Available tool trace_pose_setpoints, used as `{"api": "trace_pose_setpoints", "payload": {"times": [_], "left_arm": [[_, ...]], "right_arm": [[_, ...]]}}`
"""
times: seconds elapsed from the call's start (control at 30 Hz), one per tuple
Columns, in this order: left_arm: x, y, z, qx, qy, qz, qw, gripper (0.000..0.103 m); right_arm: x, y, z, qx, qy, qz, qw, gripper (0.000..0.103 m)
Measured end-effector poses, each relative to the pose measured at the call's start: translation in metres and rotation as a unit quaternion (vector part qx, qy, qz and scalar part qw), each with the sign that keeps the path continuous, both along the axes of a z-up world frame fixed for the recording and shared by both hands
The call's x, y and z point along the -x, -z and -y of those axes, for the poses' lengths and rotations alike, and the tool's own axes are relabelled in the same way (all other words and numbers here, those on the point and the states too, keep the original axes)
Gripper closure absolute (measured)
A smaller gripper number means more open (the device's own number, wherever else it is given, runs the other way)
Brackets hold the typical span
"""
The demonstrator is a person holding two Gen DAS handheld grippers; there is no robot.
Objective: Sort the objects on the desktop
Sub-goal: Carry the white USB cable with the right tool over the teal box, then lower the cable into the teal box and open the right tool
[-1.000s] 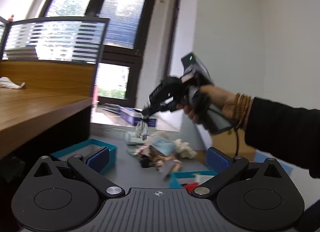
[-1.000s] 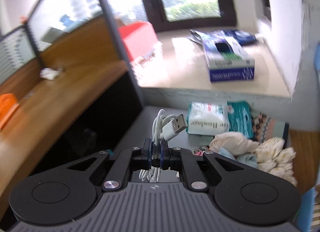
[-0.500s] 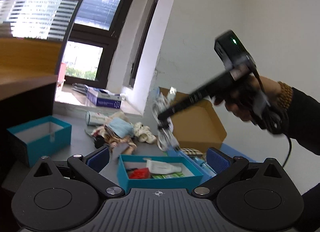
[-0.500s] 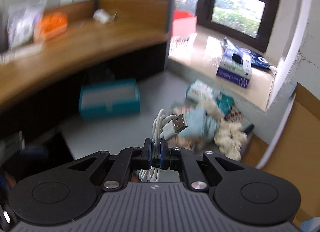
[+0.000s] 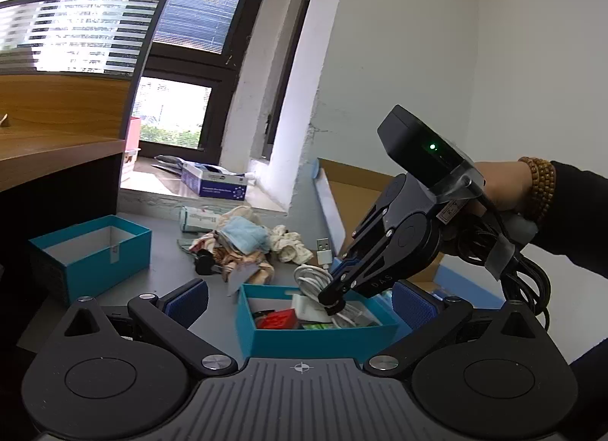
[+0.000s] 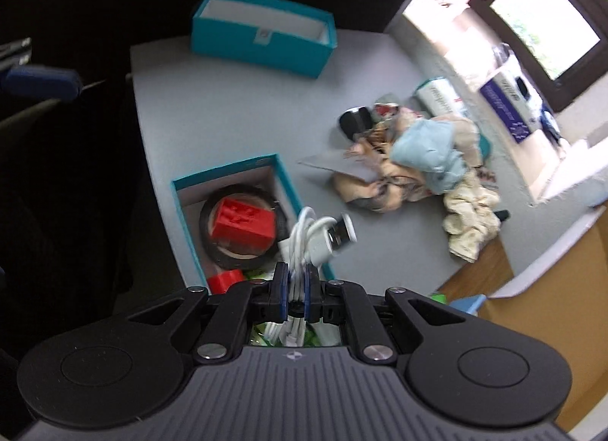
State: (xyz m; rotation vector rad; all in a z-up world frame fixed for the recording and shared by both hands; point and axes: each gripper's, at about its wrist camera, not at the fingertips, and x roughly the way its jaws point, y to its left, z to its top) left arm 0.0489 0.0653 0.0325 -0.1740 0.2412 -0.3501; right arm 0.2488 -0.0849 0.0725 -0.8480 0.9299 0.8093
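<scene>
My right gripper (image 6: 293, 291) is shut on a coiled white USB cable (image 6: 313, 236) and holds it down over the near teal box (image 6: 182, 220). That box holds a red block (image 6: 243, 224), a black tape roll (image 6: 212, 247) and other small items. In the left wrist view the right gripper (image 5: 334, 293) dips the cable (image 5: 309, 275) into the same box (image 5: 315, 338). My left gripper (image 5: 300, 298) is open and empty, just in front of that box.
A second teal box (image 5: 95, 255) stands empty at the left; it also shows in the right wrist view (image 6: 266, 38). A pile of cloths, a blue mask (image 5: 243, 236) and a tissue pack (image 5: 197, 218) lies behind. A cardboard box (image 5: 361, 198) stands at the right.
My right gripper has carried the cable from above the cloth pile to the near teal box and lowered it in, tilting downward. The left gripper has stayed open.
</scene>
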Motion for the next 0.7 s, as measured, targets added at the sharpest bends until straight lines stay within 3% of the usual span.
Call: {"api": "trace_pose_setpoints", "payload": {"times": [0.4,0.43,0.47,0.53,0.63,0.7], "left_arm": [[-0.006,0.003,-0.011,0.002,-0.009,-0.005,0.9999,0.000],[-0.006,0.004,-0.011,0.000,-0.010,-0.005,0.9999,0.000],[-0.007,0.004,-0.012,-0.002,-0.010,-0.005,0.9999,0.000],[-0.008,0.004,-0.013,-0.004,-0.013,-0.006,0.9999,0.000],[-0.011,0.005,-0.014,0.004,-0.015,-0.009,0.9998,0.000],[-0.012,0.004,-0.015,0.011,-0.017,-0.009,0.9998,0.000]], "right_arm": [[0.006,0.012,-0.014,0.027,-0.018,-0.035,0.999,0.091],[0.007,0.013,-0.013,0.027,-0.017,-0.038,0.999,0.087],[0.007,0.009,-0.011,0.020,-0.014,-0.041,0.999,0.077],[0.008,-0.006,-0.003,-0.014,-0.006,-0.045,0.999,0.071],[0.010,-0.029,0.010,-0.065,0.007,-0.051,0.997,0.071],[-0.007,-0.037,0.010,-0.107,0.027,-0.058,0.992,0.085]]}}
